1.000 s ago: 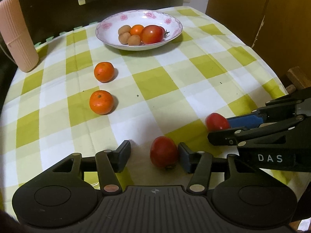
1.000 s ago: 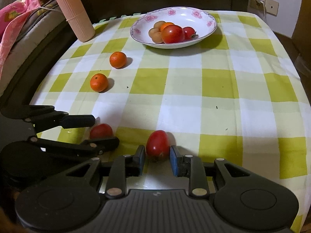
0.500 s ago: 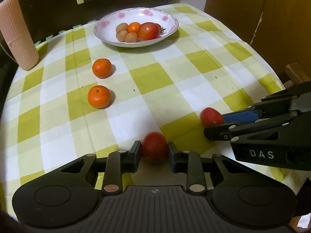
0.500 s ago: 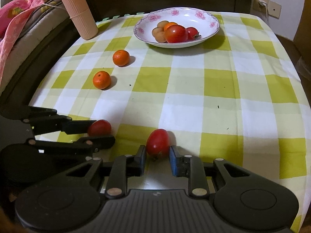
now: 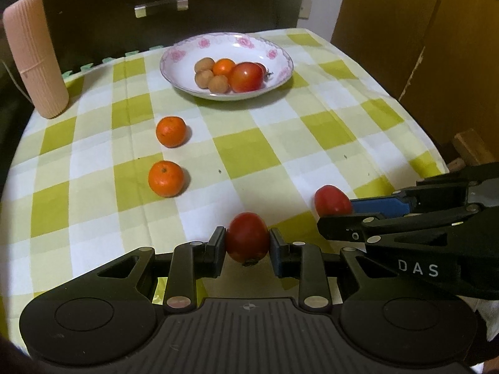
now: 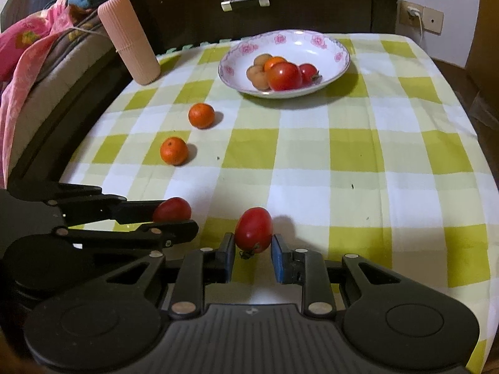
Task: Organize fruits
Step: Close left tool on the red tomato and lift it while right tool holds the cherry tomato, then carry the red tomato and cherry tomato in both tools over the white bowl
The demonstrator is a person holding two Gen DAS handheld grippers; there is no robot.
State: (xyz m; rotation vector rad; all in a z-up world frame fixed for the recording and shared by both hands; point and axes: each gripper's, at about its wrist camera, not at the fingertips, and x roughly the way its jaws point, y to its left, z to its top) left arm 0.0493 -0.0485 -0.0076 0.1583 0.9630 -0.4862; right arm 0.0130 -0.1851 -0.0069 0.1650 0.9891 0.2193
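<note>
My left gripper is shut on a red tomato low over the near edge of the checked tablecloth. The right gripper is shut on a second red tomato beside it. Each wrist view shows the other gripper from the side: the right gripper with its tomato, the left gripper with its tomato. Two oranges lie loose on the cloth. A flowered white bowl at the far side holds a big tomato, an orange and small brown fruits.
A ribbed pink cylinder stands at the far left corner of the table. A dark drawer front with a metal handle is behind the bowl. Bedding lies left of the table; the cloth's right edge drops off.
My left gripper's jaws closed from wide apart onto the tomato. The right gripper kept its hold on the other tomato and barely moved.
</note>
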